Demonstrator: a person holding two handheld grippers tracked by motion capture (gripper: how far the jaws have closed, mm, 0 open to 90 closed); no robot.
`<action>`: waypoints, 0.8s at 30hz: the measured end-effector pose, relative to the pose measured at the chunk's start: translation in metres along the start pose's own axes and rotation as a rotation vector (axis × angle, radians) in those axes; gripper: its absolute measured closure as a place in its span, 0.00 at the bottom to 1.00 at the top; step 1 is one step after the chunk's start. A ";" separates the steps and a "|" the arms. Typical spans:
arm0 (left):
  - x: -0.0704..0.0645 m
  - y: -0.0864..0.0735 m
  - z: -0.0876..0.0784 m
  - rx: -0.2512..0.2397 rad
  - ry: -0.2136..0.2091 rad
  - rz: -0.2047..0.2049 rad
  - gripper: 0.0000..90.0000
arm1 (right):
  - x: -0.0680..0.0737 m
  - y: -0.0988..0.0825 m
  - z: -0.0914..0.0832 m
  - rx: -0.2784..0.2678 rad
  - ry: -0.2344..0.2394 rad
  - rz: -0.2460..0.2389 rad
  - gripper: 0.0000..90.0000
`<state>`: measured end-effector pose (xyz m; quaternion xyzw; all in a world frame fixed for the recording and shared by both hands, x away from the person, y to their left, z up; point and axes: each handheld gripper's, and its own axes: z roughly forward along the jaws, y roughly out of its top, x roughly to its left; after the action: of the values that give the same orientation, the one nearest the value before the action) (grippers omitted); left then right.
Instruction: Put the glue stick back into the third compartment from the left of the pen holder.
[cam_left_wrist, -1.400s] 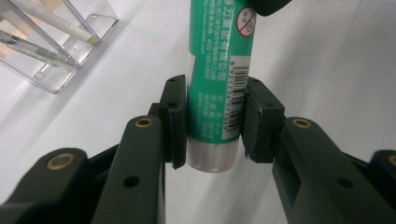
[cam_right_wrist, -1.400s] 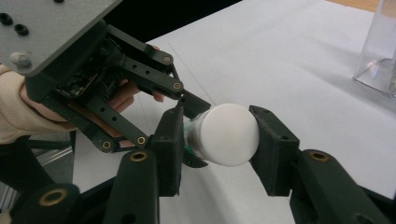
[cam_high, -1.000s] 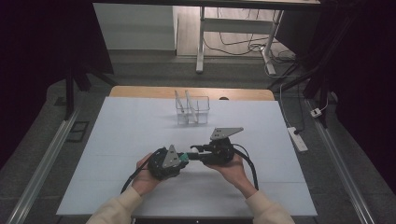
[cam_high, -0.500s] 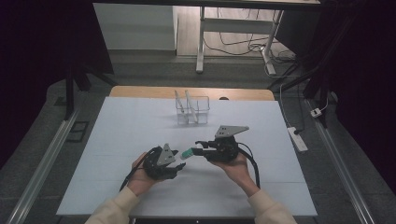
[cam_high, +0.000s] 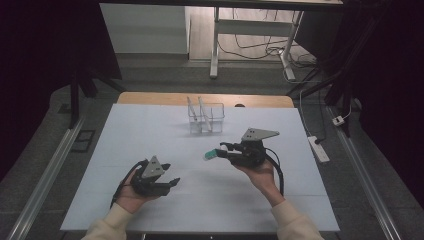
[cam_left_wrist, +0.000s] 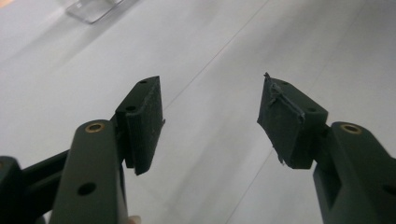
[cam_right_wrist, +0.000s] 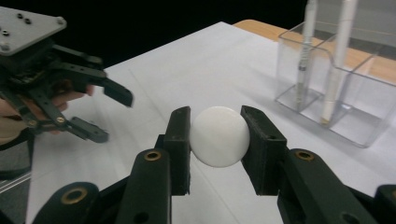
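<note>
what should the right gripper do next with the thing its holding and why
Probably carry it forward to the clear holder. The right gripper is shut on a round white-ended object, the left gripper is open and empty, and the holder already has two pens standing in it.

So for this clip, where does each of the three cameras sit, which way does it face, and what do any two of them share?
High view: above the person's side, looking forward and down on the table; both forearms, left gripper and right gripper show.
Left gripper view: rides the left gripper, looking along its open jaws at bare tabletop.
Right gripper view: rides the right gripper, shut on a white ball; the left gripper shows farther off.
Shared: all three catch the clear holder.
</note>
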<state>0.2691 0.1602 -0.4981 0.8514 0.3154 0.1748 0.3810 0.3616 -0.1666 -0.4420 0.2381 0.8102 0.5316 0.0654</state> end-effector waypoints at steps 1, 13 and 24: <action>0.002 -0.003 -0.002 0.000 0.002 -0.009 0.44 | -0.001 0.000 -0.001 -0.003 -0.008 0.004 0.72; 0.013 -0.031 -0.026 -0.003 0.031 -0.076 0.43 | -0.016 0.012 -0.010 -0.033 -0.060 0.008 0.72; 0.021 -0.041 -0.032 -0.009 0.044 -0.123 0.40 | -0.030 0.044 -0.015 -0.049 -0.139 0.020 0.72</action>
<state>0.2512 0.2127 -0.5069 0.8246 0.3747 0.1713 0.3877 0.3963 -0.1790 -0.4007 0.2809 0.7880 0.5341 0.1220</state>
